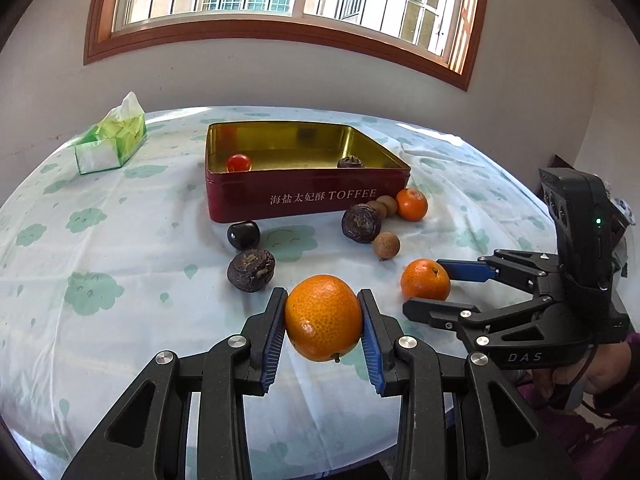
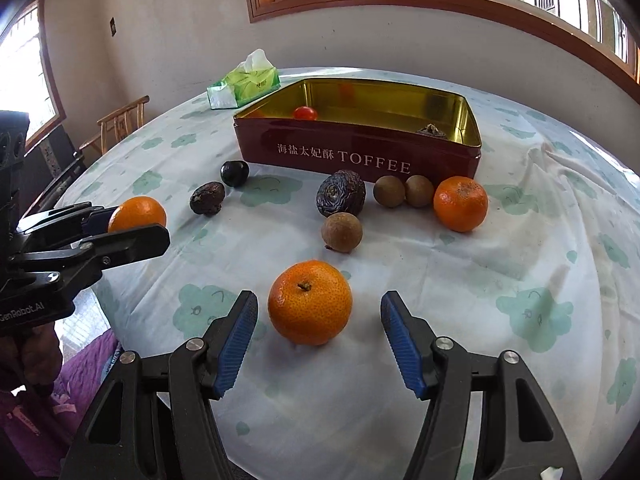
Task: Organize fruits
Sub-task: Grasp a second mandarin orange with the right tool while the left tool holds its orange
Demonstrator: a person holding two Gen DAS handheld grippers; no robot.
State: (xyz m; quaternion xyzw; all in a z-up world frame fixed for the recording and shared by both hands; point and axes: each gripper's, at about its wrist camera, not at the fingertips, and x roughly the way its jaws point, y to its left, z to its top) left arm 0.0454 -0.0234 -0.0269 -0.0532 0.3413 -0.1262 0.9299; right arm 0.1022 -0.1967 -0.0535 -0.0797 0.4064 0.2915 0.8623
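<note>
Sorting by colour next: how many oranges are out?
3: one orange held in the left tool, one between the right tool's open fingers, one beside the tin.

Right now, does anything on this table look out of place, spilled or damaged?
Nothing looks spilled or damaged. The only disorder is loose fruit on the tablecloth in front of the tin, which holds just a tomato and one dark fruit.

Red toffee tin (image 1: 308,200), gold inside; white tablecloth (image 1: 120,240), green cloud print.
</note>
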